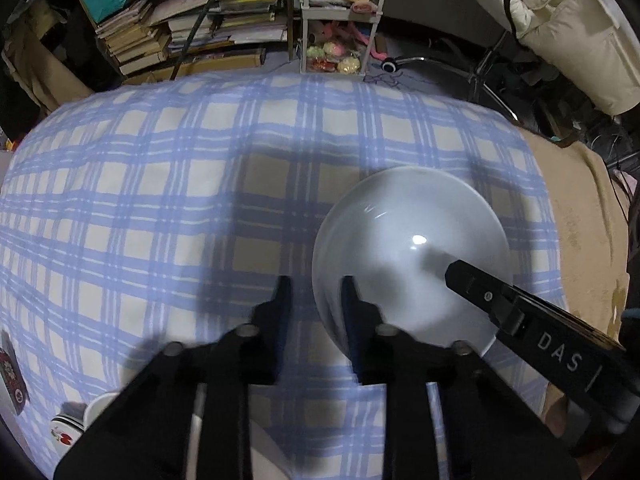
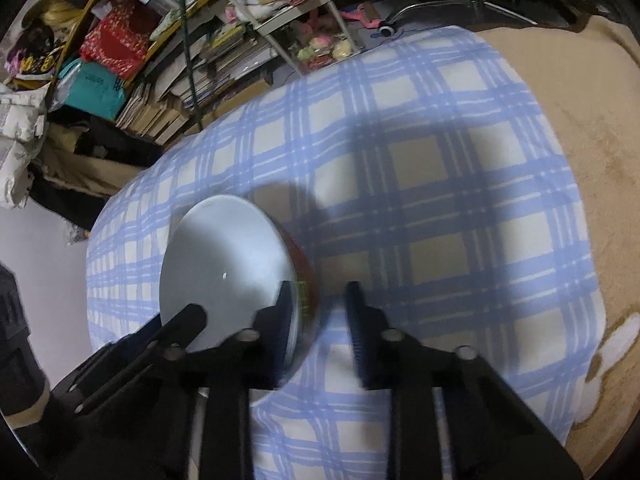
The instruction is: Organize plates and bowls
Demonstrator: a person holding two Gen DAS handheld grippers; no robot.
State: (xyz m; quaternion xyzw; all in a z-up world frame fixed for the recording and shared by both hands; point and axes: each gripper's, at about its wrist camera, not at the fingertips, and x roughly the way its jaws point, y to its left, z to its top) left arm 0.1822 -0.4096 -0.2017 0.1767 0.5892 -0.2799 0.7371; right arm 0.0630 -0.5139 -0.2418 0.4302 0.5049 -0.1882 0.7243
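A white bowl (image 1: 408,248) with a red patterned outside (image 2: 224,256) sits on the blue plaid cloth (image 1: 160,184). My left gripper (image 1: 316,286) is open, its jaws astride the bowl's left rim: one finger inside, one outside. My right gripper (image 2: 318,292) is open, its jaws astride the bowl's right rim. Each gripper's finger shows in the other's view, reaching over the bowl. The edge of another white dish (image 1: 98,406) with a red mark shows at the lower left of the left wrist view.
The plaid cloth (image 2: 440,184) lies over a tan blanket (image 2: 580,128). Behind the table stand stacked books (image 1: 192,28), a white wire rack (image 1: 340,32) and a chair base (image 1: 480,76). A patterned box (image 1: 12,376) lies at the table's left edge.
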